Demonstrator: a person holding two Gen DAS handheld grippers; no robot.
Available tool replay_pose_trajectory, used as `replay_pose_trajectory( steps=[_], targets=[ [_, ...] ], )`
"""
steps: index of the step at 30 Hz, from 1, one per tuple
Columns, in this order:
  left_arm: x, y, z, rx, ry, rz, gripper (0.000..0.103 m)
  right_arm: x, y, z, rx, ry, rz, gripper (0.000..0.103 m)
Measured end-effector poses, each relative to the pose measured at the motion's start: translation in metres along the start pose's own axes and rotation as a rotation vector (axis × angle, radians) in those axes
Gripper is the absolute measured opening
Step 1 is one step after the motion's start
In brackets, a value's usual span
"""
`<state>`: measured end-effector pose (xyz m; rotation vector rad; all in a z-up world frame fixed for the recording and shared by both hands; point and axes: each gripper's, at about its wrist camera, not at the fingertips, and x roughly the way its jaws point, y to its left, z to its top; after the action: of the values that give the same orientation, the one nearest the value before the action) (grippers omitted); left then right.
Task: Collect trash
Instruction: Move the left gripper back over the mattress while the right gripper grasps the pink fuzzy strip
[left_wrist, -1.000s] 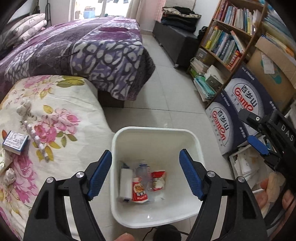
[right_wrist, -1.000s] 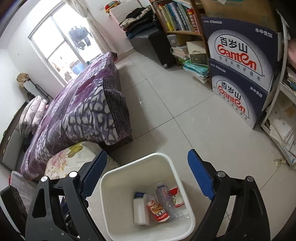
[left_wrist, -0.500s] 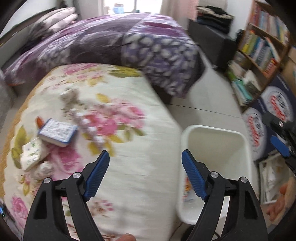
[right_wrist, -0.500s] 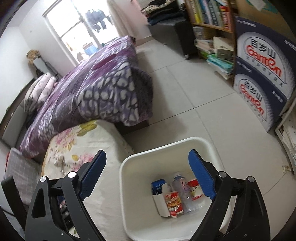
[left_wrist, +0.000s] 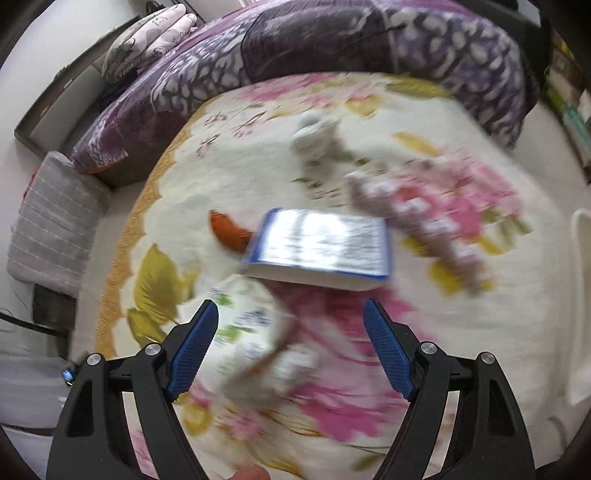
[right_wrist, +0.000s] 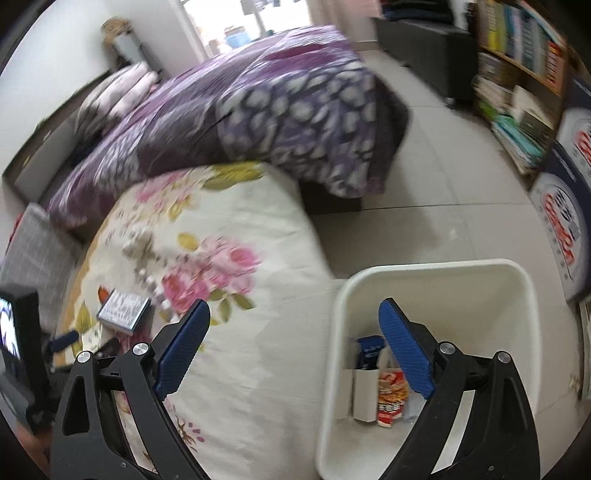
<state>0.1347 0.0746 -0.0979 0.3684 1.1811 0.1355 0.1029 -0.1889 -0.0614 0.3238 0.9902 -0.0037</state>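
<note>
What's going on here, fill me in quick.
A person is collecting trash with two handheld grippers. The left gripper, jaws open and empty, hangs over the floral cloth, with the blue-edged box just ahead of it and a crumpled wrapper between its jaws. The right gripper, also open and empty, hangs by the white bin, which already holds a few packets and a bottle.

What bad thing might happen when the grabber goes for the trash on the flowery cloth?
1. The left gripper is open above a soft white packet that touches the blue-edged box; closing might bump the box or pinch the flowered cloth.
2. The left view is blurred, so the aim may be off.
3. The white bin stands on the floor beside the table, under the open right gripper; a poor drop might miss it.
</note>
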Motion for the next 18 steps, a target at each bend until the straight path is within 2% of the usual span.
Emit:
replay_pose_trajectory(
  steps=[4, 7, 13, 15, 18],
  targets=[
    [0.028, 0.019, -0.002, 0.052, 0.034, 0.048, 0.079, 0.023, 0.038, -0.004, -0.099, 0.029, 0.04, 0.09],
    [0.048, 0.038, -0.003, 0.055, 0.061, 0.052, 0.079, 0.04, 0.067, -0.009, -0.189, 0.054, 0.067, 0.09],
    [0.08, 0.097, -0.007, -0.123, 0.132, -0.038, 0.079, 0.067, 0.112, -0.022, -0.333, 0.081, 0.096, 0.09],
    [0.089, 0.121, -0.011, -0.198, 0.146, -0.093, 0.079, 0.077, 0.121, -0.024, -0.352, 0.091, 0.098, 0.09],
    [0.096, 0.146, -0.017, -0.287, 0.157, -0.148, 0.072, 0.089, 0.127, -0.027, -0.351, 0.11, 0.105, 0.089]
  ],
)
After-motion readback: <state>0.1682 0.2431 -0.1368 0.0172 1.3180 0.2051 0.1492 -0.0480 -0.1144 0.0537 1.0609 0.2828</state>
